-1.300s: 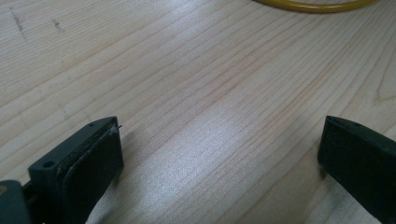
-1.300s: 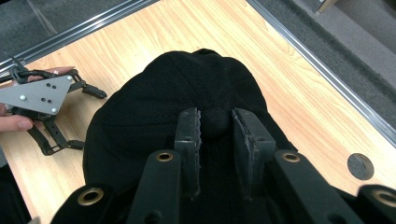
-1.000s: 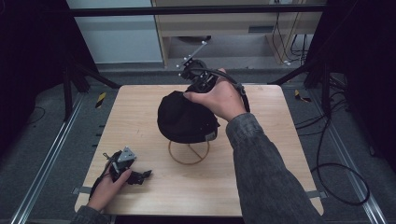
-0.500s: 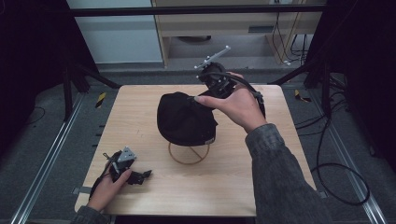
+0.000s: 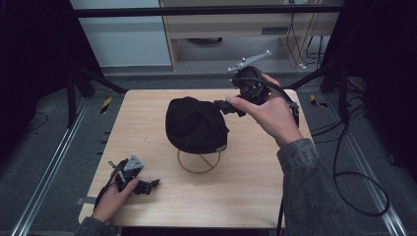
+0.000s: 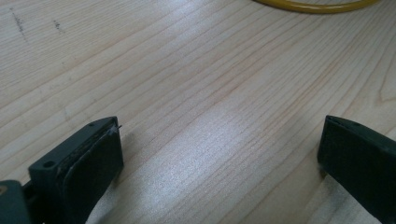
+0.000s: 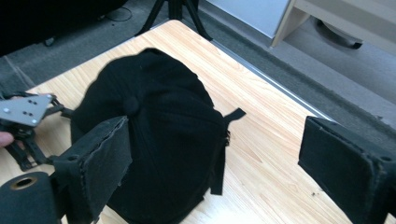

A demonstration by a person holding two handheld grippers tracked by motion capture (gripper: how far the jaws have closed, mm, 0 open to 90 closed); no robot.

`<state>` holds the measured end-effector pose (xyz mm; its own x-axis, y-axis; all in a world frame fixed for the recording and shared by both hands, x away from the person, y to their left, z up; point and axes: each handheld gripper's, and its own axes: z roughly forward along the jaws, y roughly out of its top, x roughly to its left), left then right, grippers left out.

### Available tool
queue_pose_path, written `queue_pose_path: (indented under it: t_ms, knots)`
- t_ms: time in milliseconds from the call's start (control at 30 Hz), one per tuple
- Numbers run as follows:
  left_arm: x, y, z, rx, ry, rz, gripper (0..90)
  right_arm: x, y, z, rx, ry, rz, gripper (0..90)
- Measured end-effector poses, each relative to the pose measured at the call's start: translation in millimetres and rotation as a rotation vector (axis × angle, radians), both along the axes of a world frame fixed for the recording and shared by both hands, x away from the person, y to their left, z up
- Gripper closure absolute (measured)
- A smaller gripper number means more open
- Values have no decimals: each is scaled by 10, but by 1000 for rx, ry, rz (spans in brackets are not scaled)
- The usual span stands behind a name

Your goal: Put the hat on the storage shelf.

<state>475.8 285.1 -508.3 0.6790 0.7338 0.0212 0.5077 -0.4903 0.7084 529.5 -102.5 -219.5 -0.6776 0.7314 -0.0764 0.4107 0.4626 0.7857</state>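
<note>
I am holding my right gripper point(image 5: 222, 105) in the air over the far right part of the desk point(image 5: 255, 196), just beside the black cap point(image 5: 194, 123). Its fingers point(image 7: 100, 165) are standing wide apart and are gripping nothing; in the right gripper view the cap is lying below and between them, its back strap and little tab pointing toward the far edge of the desk. The cap is sitting in the middle of the desk, perched over a yellow wire ring stand point(image 5: 199, 162) whose loop is showing under its near rim.

My left gripper point(image 5: 147, 186) is resting low at the near left corner of the desk, well apart from the cap. Its fingers point(image 6: 91, 156) are also spread wide, with bare wood between them and only the edge of the yellow ring showing far off.

I am judging this to be the approach step: the cap is untouched and I am lining up the right gripper for a grasp. The next move is calling for me to bring the open fingers down onto the right side of the cap, around a fold of cloth or the rim near the strap, and close on soft fabric without knocking the light stand underneath.
</note>
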Motion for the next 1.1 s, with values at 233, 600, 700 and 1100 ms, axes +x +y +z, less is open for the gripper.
queue_pose_path:
  t_ms: [233, 600, 700, 1100]
  knots:
    - [0, 0, 0, 0, 0, 0, 0, -36, -124, -59, 3, -3, -19, 75]
    - [0, 0, 0, -1, 0, 0, 0, -87, -240, -60, 17, -28, -27, 64]
    - [0, -1, -2, -2, -2, 1, 0, -115, -276, -73, 9, -24, -36, 69]
    - [-7, -1, -2, -2, -2, 3, 0, -242, -440, -127, 8, -40, -77, 91]
